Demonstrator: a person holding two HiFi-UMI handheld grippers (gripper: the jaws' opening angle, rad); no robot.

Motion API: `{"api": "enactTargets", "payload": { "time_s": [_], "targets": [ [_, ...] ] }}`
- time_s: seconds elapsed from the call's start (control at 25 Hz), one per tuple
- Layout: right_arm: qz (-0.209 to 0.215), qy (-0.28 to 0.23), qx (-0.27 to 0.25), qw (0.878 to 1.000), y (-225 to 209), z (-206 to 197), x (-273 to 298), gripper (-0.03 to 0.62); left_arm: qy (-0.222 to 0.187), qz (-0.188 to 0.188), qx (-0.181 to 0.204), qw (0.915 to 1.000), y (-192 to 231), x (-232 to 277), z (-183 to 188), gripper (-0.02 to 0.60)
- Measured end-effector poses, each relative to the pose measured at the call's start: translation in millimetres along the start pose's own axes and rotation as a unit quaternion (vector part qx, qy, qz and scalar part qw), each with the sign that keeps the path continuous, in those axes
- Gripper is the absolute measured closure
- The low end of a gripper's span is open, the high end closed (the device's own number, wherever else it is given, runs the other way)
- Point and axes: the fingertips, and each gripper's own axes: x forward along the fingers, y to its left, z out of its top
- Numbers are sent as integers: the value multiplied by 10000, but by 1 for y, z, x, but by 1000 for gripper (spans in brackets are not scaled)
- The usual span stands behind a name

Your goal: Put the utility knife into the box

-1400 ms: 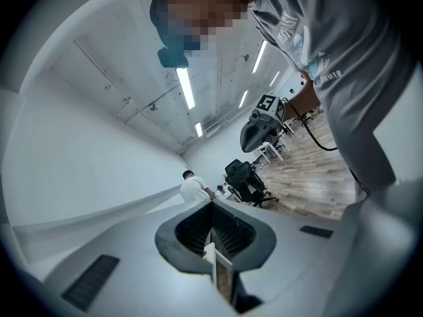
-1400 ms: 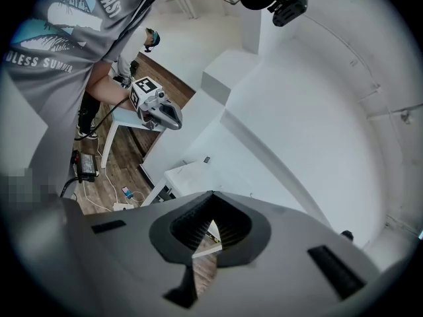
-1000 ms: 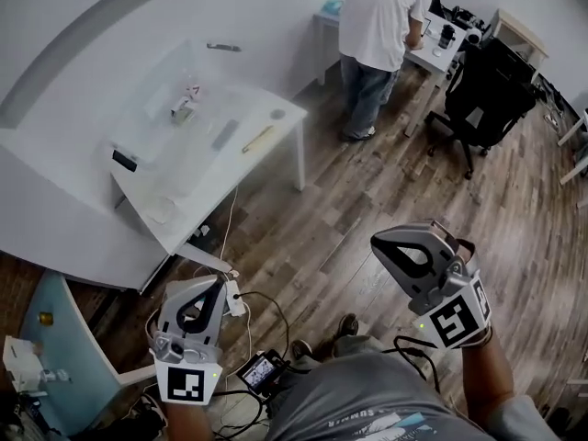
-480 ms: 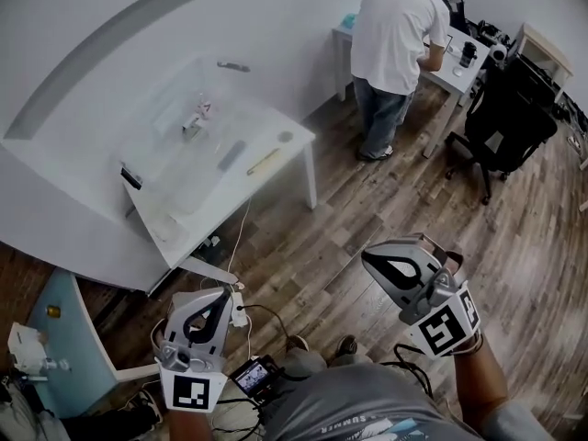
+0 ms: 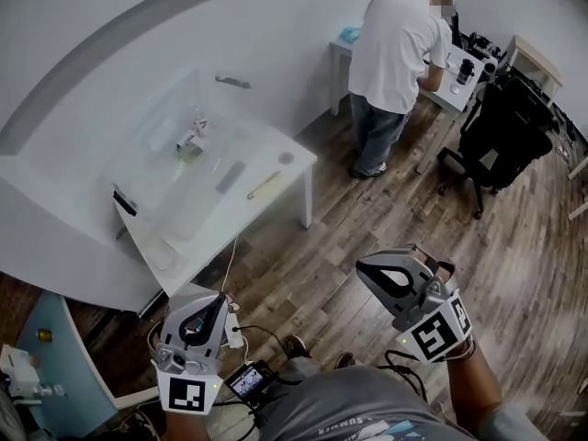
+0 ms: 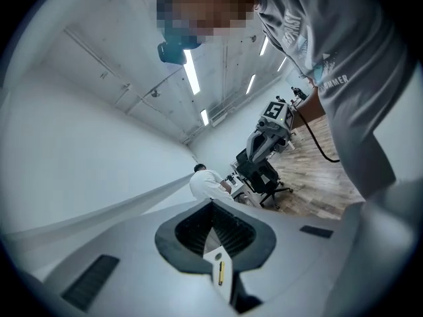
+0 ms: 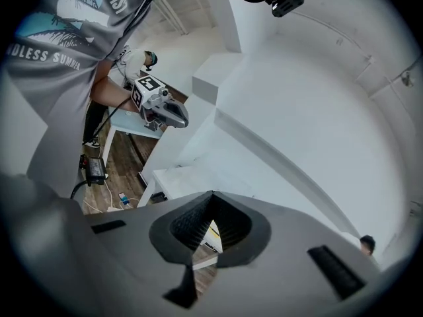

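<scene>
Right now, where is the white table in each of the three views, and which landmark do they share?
Head view: white table, upper left, against the wall.
Left gripper view: a sliver of table, lower middle, through the opening between the jaws.
Right gripper view: table left of centre, above the jaws.
Shared landmark: curved grey band on the wall.

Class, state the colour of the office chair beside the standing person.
The office chair is black; the head view shows it best.
</scene>
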Motion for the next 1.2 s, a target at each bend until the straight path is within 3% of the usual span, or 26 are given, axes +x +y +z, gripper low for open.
{"api": "enactTargets", "payload": {
  "time_s": [0.48,0.64,0.8,1.2],
  "targets": [
    [-111,247,-67,9996,-41,2,98,585,-413,-302,-308,9982,69,50,-73,574],
    [43,209,-17,9998,-49,-3,121,585,-452,-455,-322,9974,82,71,-78,574],
    [191,61,-99,9997,-73,-12,135,585,-740,-203,-404,9962,99,98,-65,574],
    [549,-464,-172,9973,-133,-56,154,585,-56,134,-308,9994,97,160,-65,573]
  ]
}}
